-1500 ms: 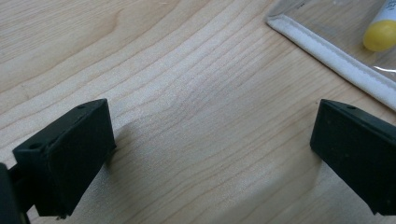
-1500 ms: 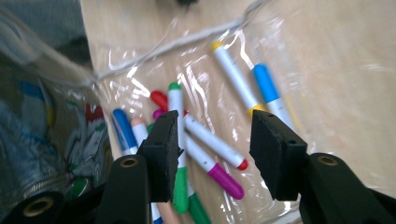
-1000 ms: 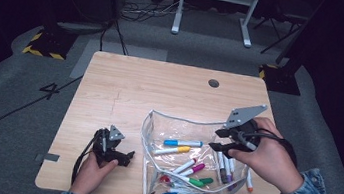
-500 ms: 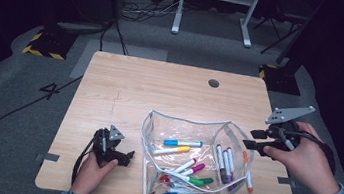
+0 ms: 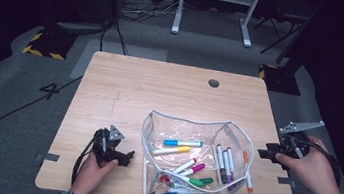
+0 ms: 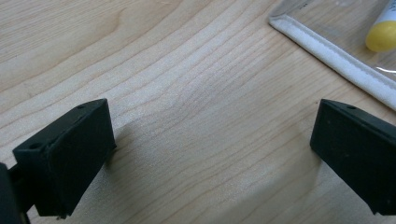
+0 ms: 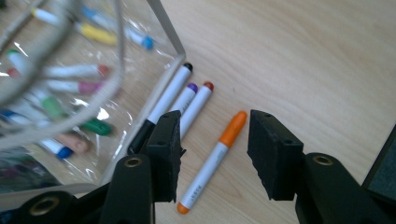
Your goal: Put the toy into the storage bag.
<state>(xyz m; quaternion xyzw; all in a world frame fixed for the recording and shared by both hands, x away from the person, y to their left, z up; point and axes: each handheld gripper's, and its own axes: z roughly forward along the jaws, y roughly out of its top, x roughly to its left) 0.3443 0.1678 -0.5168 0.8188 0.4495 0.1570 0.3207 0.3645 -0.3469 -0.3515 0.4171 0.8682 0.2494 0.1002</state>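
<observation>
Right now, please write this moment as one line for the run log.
left gripper: open, empty, on table | right gripper: open, empty, orange marker beyond | clear pouch: open, markers inside

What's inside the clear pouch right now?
The clear pouch holds loose markers: a blue marker, a yellow marker, pink, green and others. Glare and overlap hide an exact count. The orange marker lies outside on the table.
</observation>
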